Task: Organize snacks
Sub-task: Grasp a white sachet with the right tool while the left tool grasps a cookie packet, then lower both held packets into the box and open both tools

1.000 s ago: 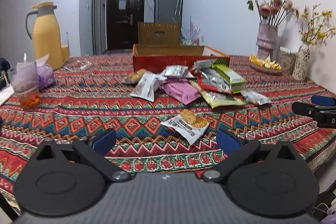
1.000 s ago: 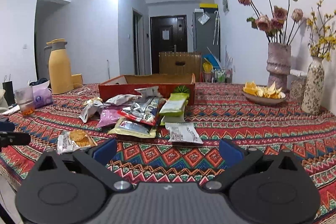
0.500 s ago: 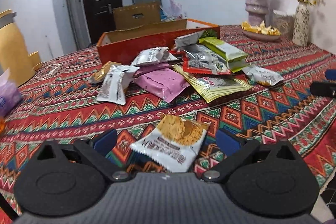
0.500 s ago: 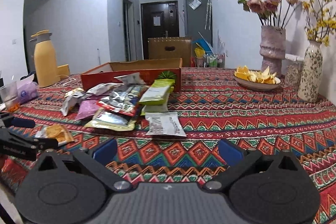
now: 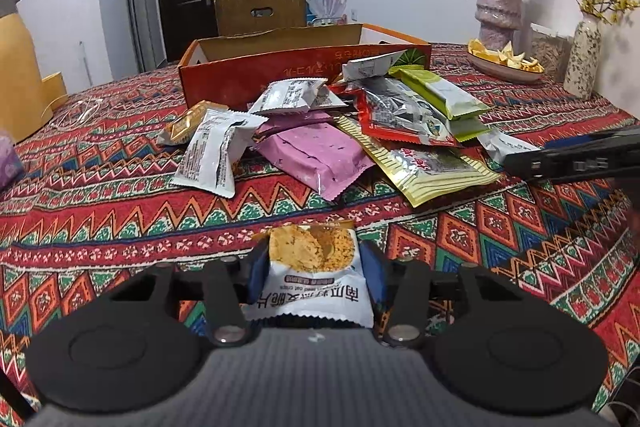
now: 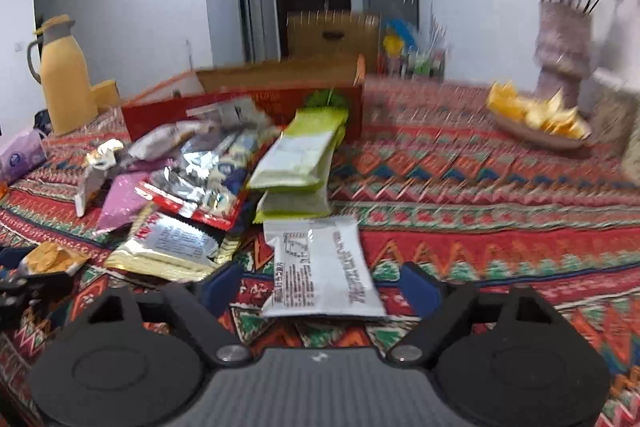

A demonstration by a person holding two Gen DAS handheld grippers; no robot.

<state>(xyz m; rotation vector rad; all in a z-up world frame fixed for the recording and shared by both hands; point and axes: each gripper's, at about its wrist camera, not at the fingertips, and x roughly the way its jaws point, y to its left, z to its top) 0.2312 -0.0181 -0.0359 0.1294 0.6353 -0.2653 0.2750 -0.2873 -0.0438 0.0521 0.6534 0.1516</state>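
Note:
My left gripper (image 5: pixel 314 275) is closing, and its blue pads (image 5: pixel 257 273) touch both long sides of a white crisp packet (image 5: pixel 312 279) printed with golden crisps, flat on the patterned tablecloth (image 5: pixel 120 211). My right gripper (image 6: pixel 322 285) is closing too; a white packet (image 6: pixel 320 267) lies between its pads (image 6: pixel 222 283) with a gap on each side. Beyond both lies a pile of snack packets: pink (image 5: pixel 316 151), gold (image 5: pixel 424 167), red-edged silver (image 5: pixel 404 115) and green (image 5: pixel 440 91). Behind the pile stands an open red cardboard box (image 5: pixel 304 75). The right gripper's finger (image 5: pixel 572 161) shows at the left wrist view's right edge.
A yellow jug (image 6: pixel 66 83) and a purple tissue pack (image 6: pixel 20 157) stand at the left. On the right are a dish of orange peel (image 5: pixel 504 61), a flower vase (image 5: pixel 498 7) and a small speckled vase (image 5: pixel 582 57). A wooden chair back (image 5: pixel 260 9) rises behind the box.
Both grippers have moved forward and lower over the table. The left jaws narrowed onto the crisp packet. The right jaws narrowed around the white packet, which now lies between them.

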